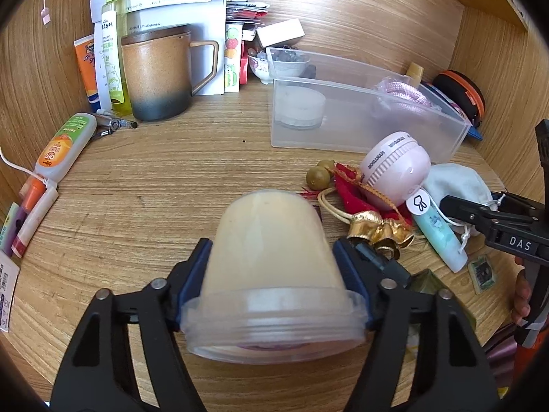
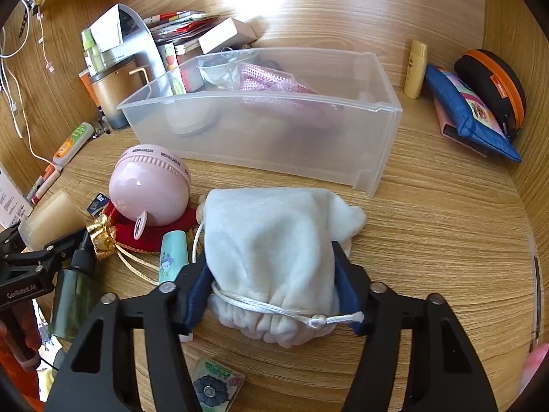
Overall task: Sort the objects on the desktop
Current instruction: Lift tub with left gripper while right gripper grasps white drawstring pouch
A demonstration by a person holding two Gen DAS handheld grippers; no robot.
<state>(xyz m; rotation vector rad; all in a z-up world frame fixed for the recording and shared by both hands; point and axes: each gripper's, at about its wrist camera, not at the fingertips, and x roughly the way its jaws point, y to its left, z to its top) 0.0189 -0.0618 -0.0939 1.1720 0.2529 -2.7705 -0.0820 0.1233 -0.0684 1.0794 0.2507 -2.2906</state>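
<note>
Left hand-held gripper [image 1: 274,271] pinches cream translucent plastic jar [image 1: 271,261]; right hand-held gripper [image 2: 271,285] pinches white drawstring cloth pouch [image 2: 274,240]. Clear plastic bin [image 2: 343,144], 12 o'clock, holds few items; bench [image 2: 429,223] clutter mostly unsorted.

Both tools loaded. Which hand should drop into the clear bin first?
Right, probably. Its tool grips the white pouch with the clear bin straight ahead and nothing between. The left tool holds the jar, but the bin sits off to its right, beyond the pink fan.
</note>
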